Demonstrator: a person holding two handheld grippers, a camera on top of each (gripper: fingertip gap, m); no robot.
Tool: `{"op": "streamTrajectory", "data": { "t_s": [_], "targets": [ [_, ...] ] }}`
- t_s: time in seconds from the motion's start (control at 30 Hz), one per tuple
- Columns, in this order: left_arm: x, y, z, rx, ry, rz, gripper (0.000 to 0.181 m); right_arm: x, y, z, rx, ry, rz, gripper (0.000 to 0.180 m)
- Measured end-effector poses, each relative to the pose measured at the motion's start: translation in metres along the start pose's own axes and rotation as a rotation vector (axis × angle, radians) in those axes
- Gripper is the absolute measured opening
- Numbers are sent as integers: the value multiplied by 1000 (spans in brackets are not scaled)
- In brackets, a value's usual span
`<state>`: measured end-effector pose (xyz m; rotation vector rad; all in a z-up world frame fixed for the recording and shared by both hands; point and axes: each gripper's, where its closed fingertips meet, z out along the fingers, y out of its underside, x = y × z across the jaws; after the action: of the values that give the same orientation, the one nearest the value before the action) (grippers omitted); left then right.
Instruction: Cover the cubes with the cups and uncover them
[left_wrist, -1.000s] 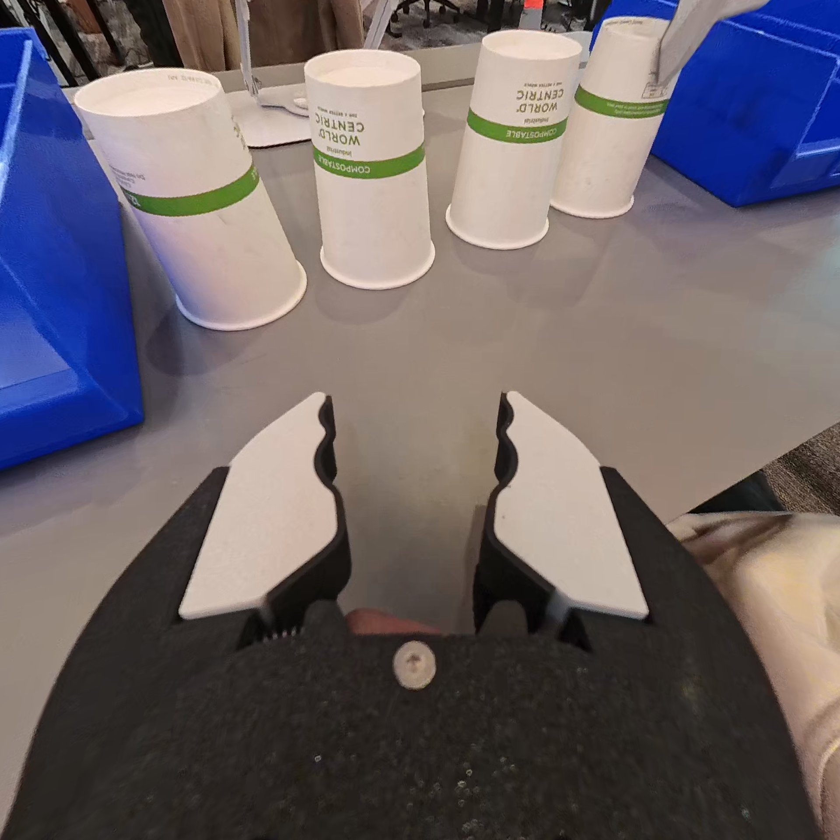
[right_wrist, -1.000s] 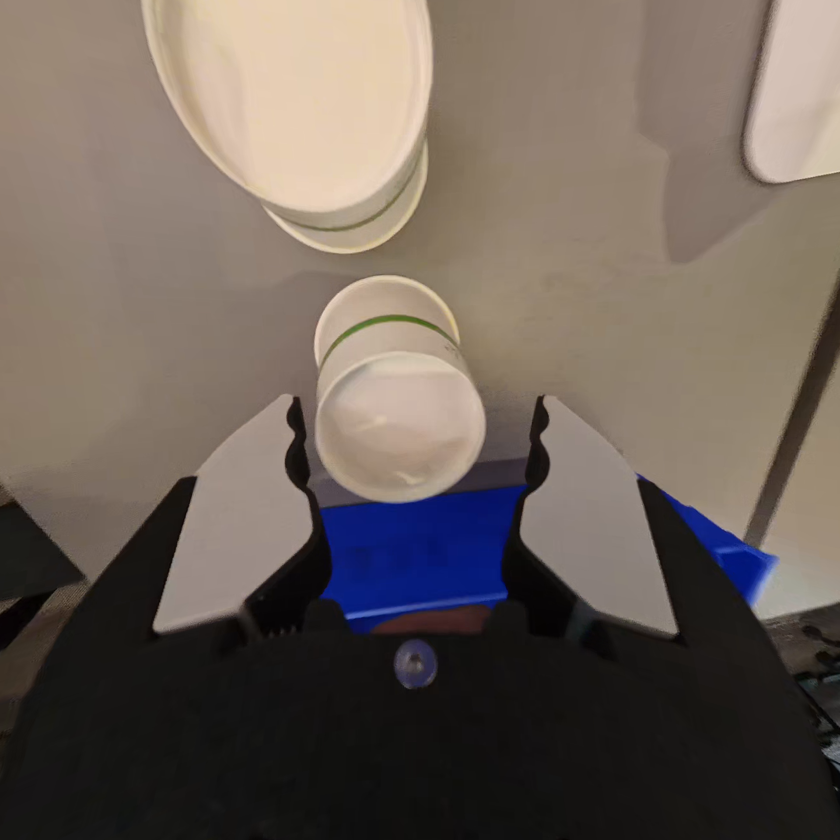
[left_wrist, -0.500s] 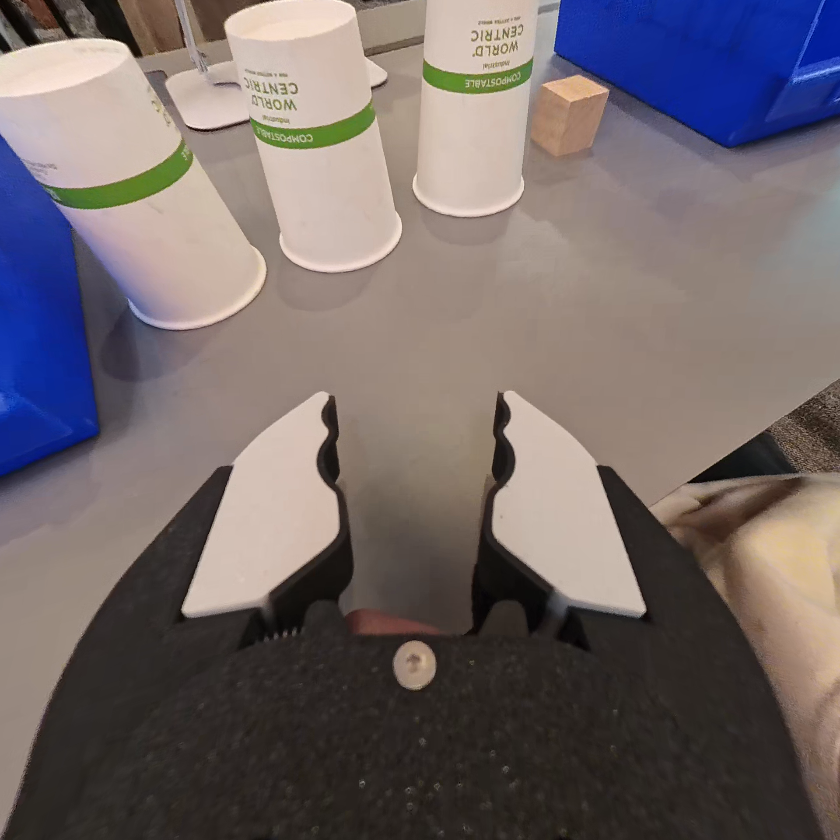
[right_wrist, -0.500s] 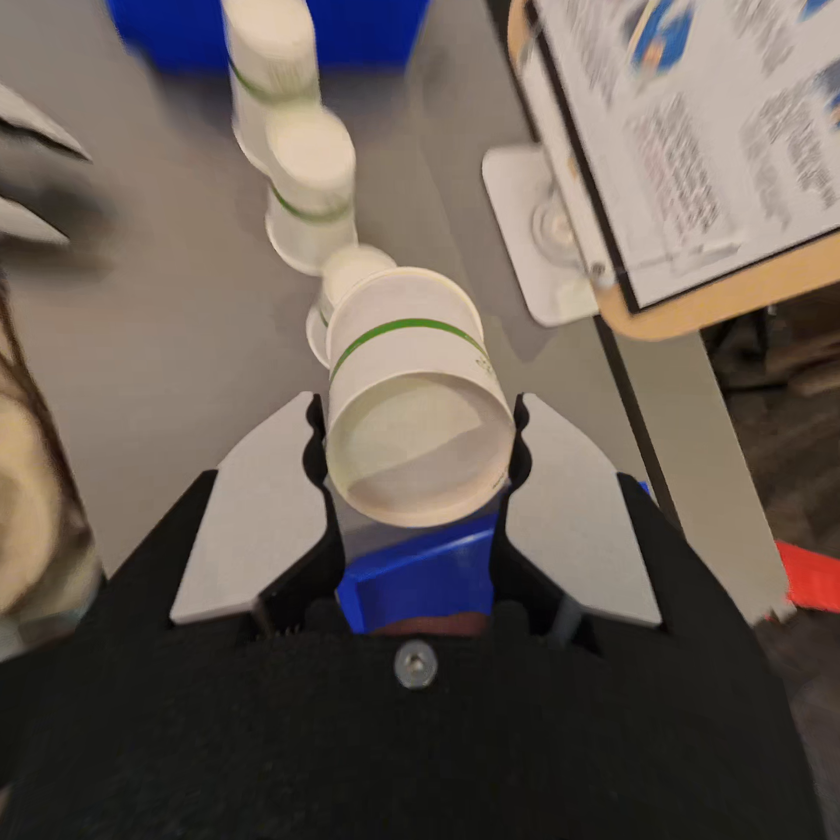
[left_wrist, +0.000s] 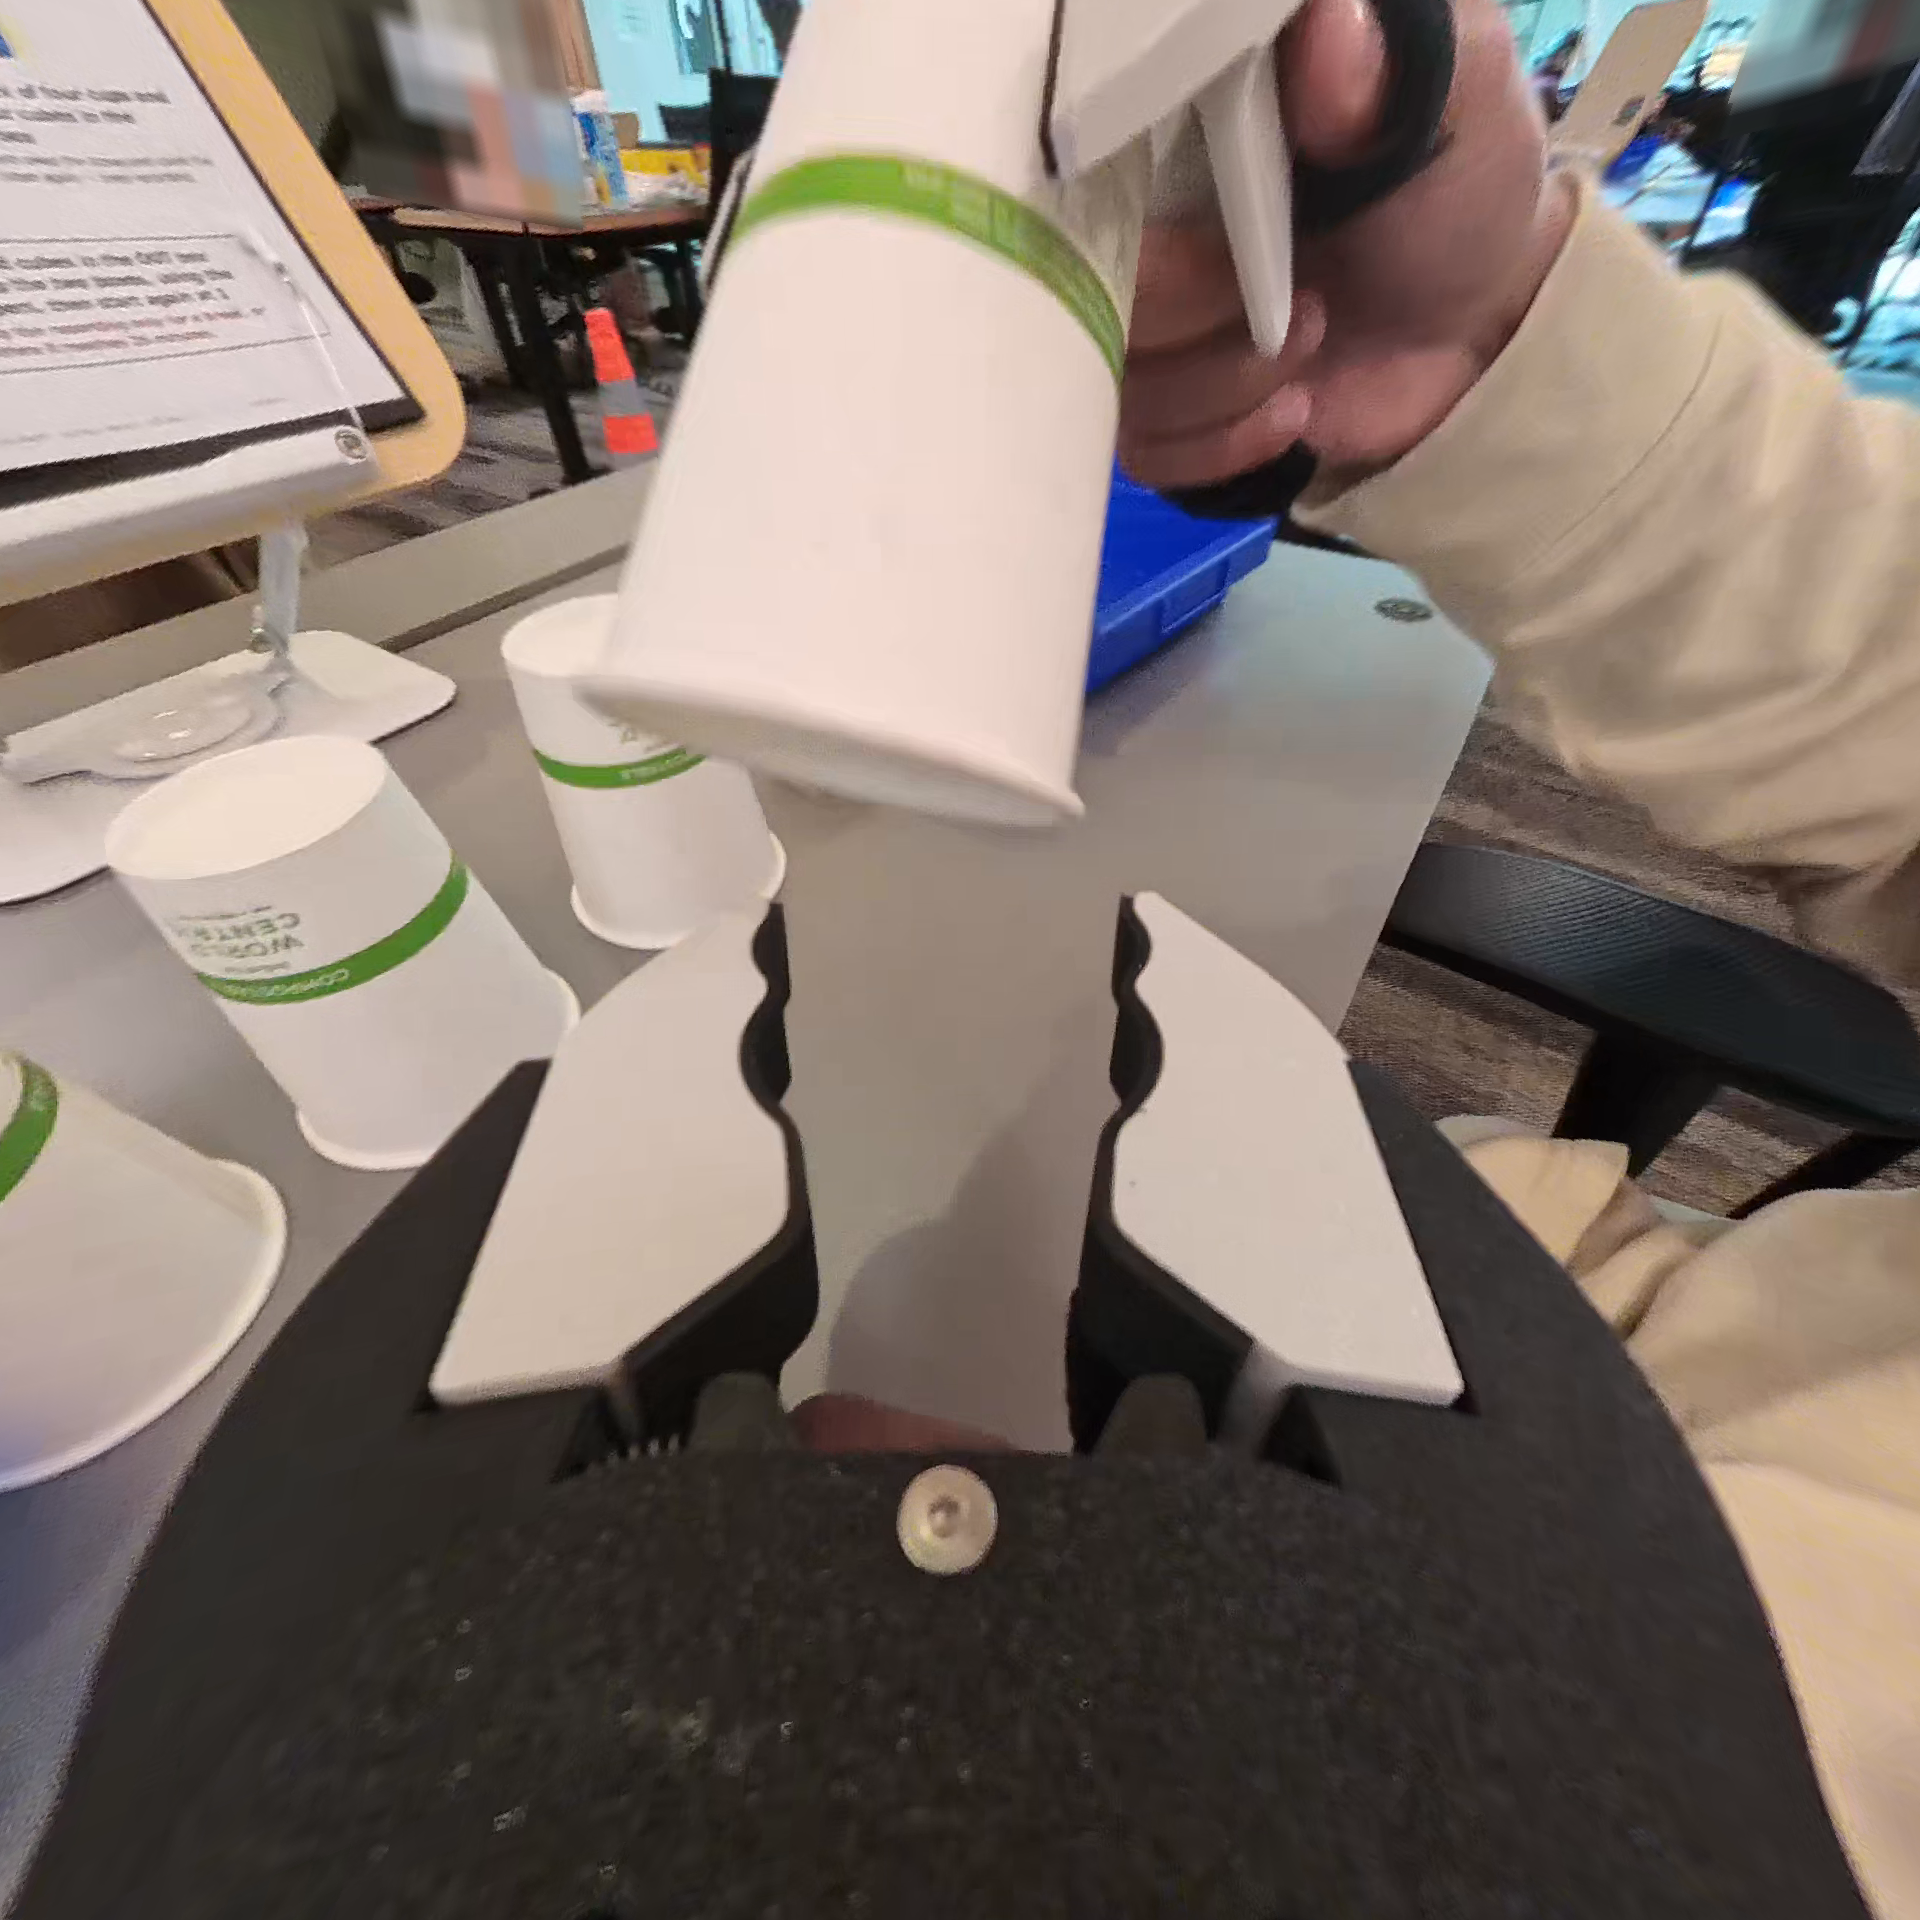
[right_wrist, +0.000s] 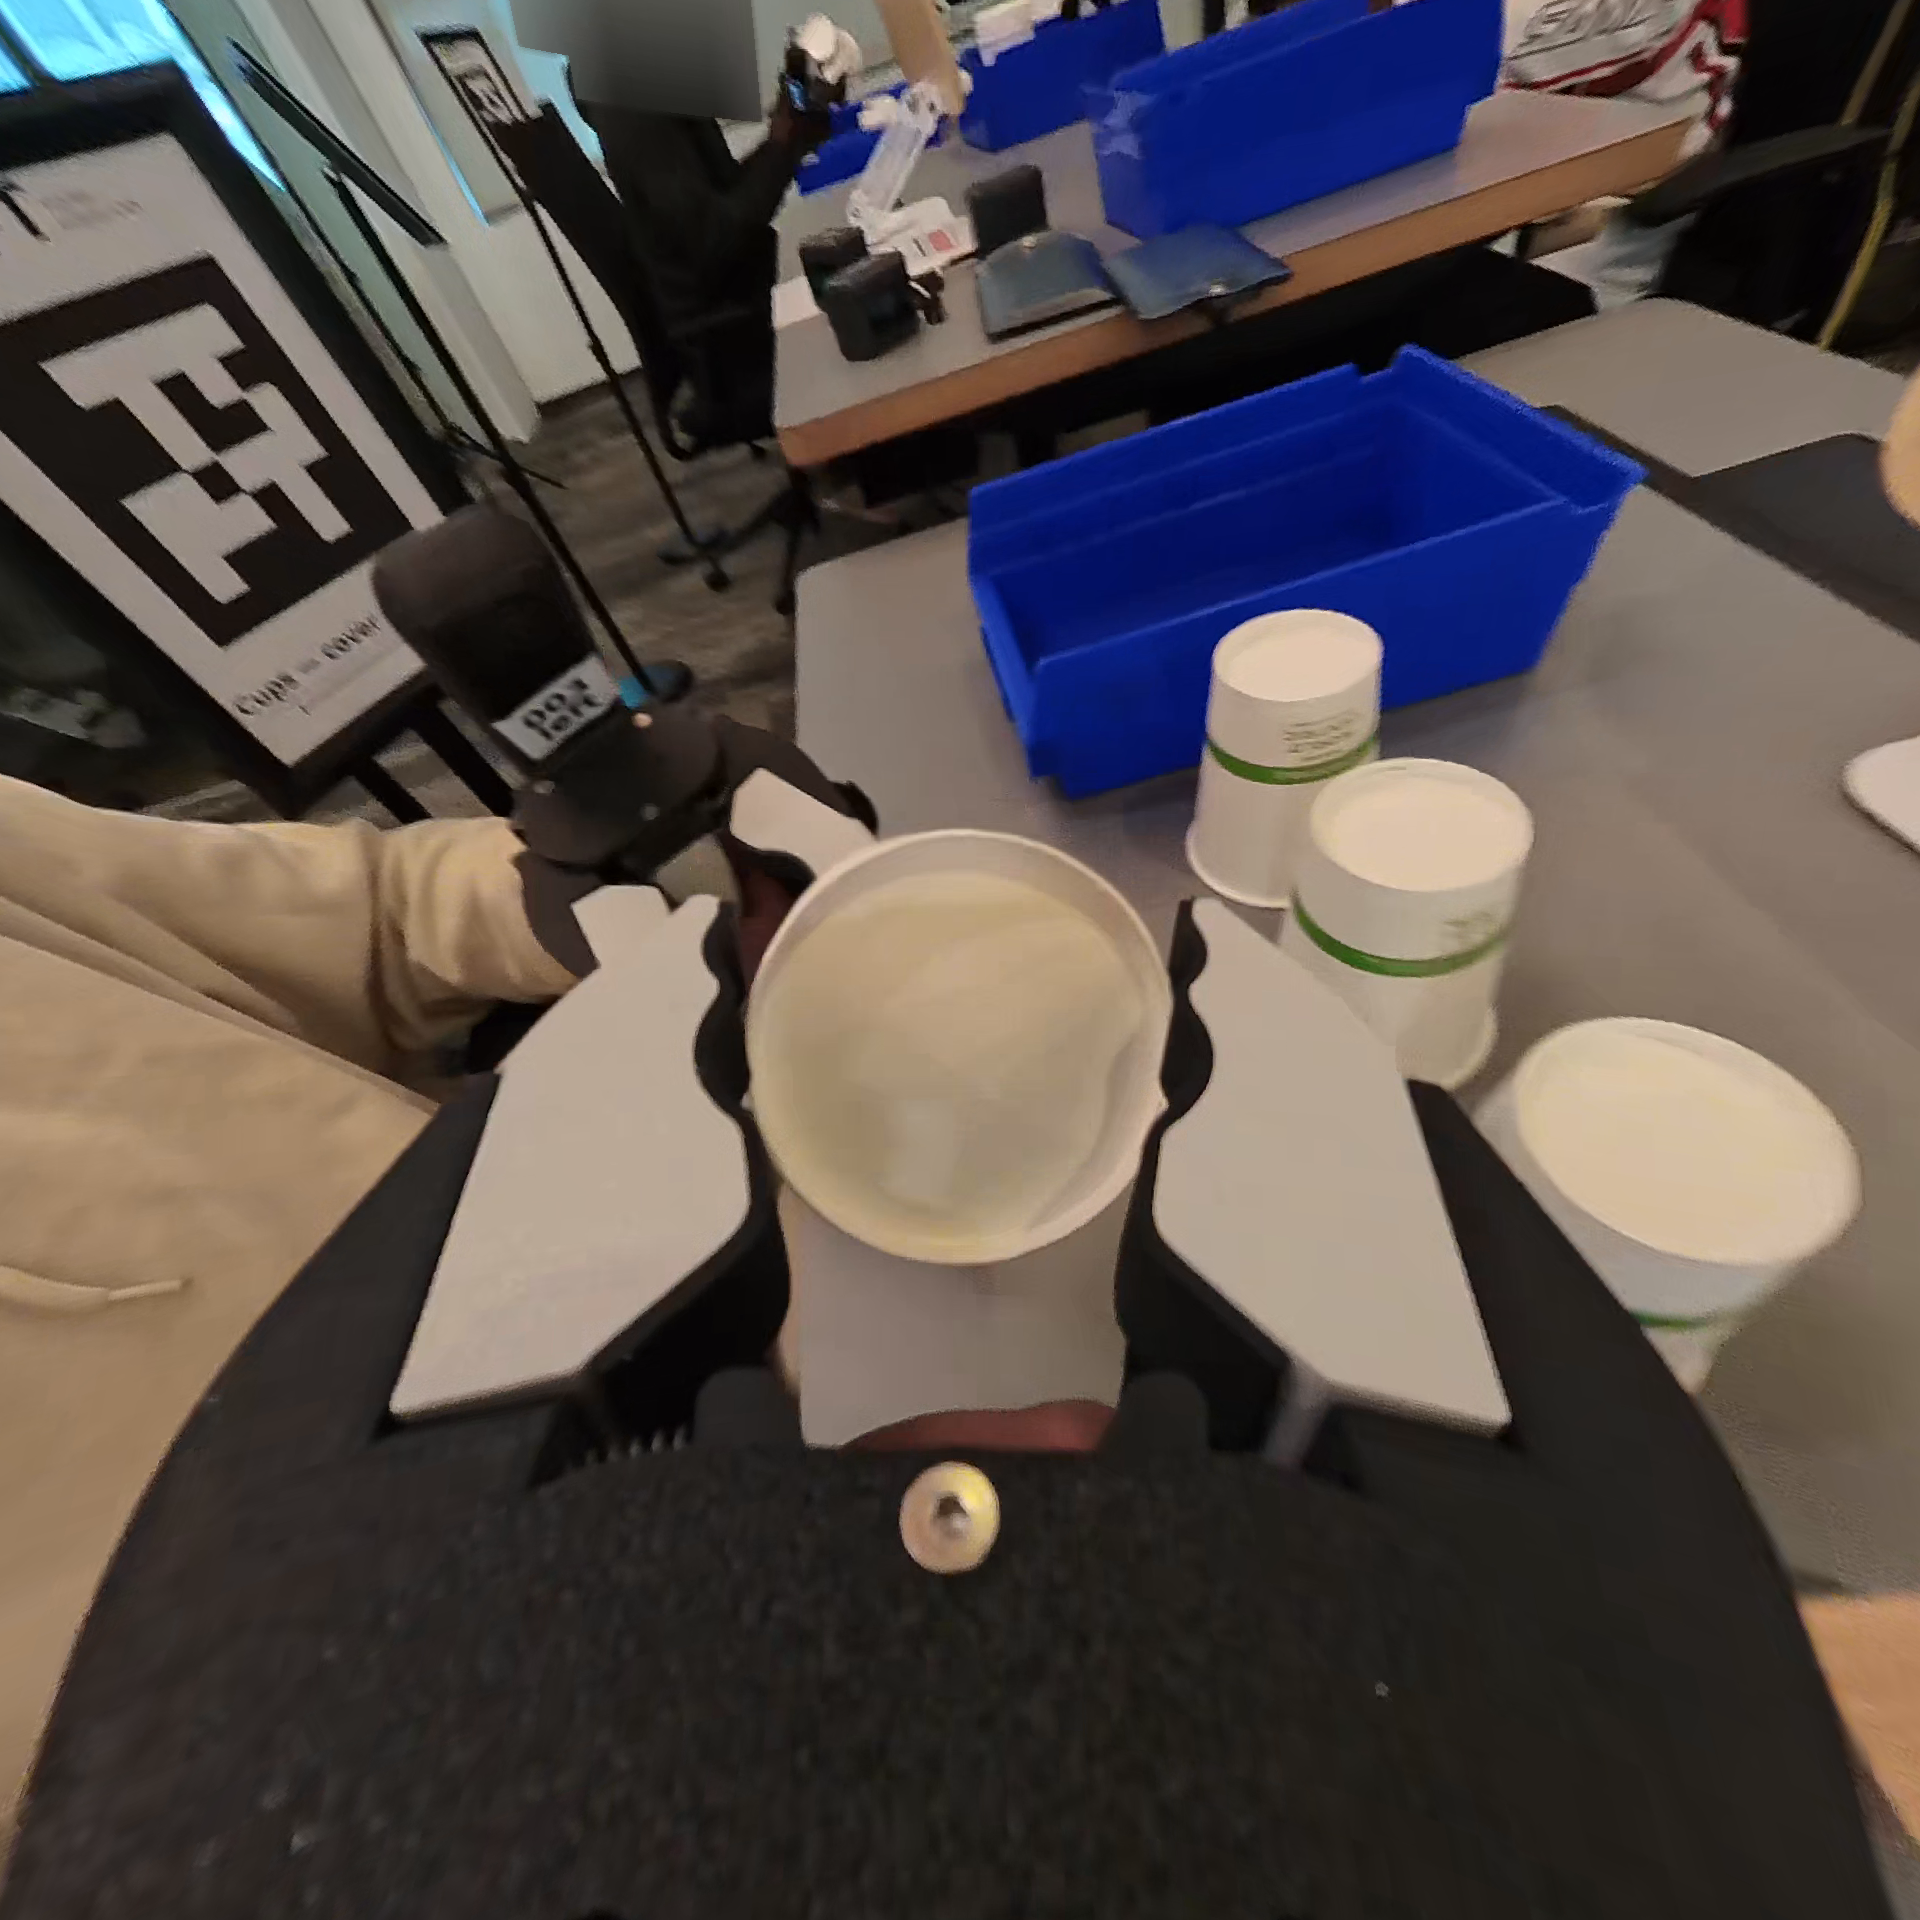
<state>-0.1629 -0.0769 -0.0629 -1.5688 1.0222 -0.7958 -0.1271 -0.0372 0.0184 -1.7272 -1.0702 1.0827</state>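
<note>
Cubes: none visible in either view; whether any sit under the inverted cups cannot be told. Held paper cup (right_wrist: 951, 1060), white with green band, bottom up, mouth down, gripped near its closed base between the fingers of the right gripper (right_wrist: 956, 997), jaws pressed against both sides; raised clear of the grey table (right_wrist: 1714, 665), tilted, slightly motion-blurred in the left wrist view (left_wrist: 873, 468); inside of cup not shown. Left gripper (left_wrist: 951, 935): jaws spread wide, nothing between them, hovering over the table just below the held cup; also seen behind the held cup in the right wrist view (right_wrist: 727, 831), partly hidden by it. Three more inverted paper cups standing on the table to one side of the held cup: nearest cup (right_wrist: 1683, 1174), cut off at the frame edge in the left wrist view (left_wrist: 94, 1268); middle cup (right_wrist: 1403, 904); far cup (right_wrist: 1288, 748), partly behind the middle one and just in front of the blue bin. Blue bin (right_wrist: 1299, 561) beyond the far cup, open top, interior bare as far as visible. Second blue bin (left_wrist: 1174, 561) mostly hidden behind the held cup, contents unseen. Document stand (left_wrist: 187, 312) beyond the cups, cropped by the frame, print blurred.
</note>
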Motion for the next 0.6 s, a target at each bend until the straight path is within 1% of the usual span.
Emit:
{"op": "streamTrajectory", "data": {
  "t_s": [0.03,0.1,0.2,0.3,0.4,0.43,0.47,0.5,0.57,0.6],
  "targets": [
    [2,-1,2,1,28,-12,60,-3,0,5,15,-21,19,78],
    [7,-4,5,20,86,-36,60,-5,-1,13,34,-45,55,78],
    [15,-8,5,62,161,-94,58,-3,1,22,58,-35,92,78],
    [21,-9,5,80,229,-203,58,-4,1,26,72,-39,97,78],
    [21,-18,-1,147,290,-320,43,-7,2,25,89,-40,97,78],
    [20,-23,-5,176,305,-337,33,-8,4,24,92,-40,95,78],
    [17,-26,-9,198,307,-343,18,-9,6,23,91,-38,92,78],
    [16,-29,-13,216,322,-339,10,-9,10,22,86,-27,81,78],
    [16,-33,-20,217,366,-338,3,-11,19,20,74,-29,79,78],
    [15,-35,-23,217,374,-334,2,-12,24,19,66,-30,80,78]
  ]
}}
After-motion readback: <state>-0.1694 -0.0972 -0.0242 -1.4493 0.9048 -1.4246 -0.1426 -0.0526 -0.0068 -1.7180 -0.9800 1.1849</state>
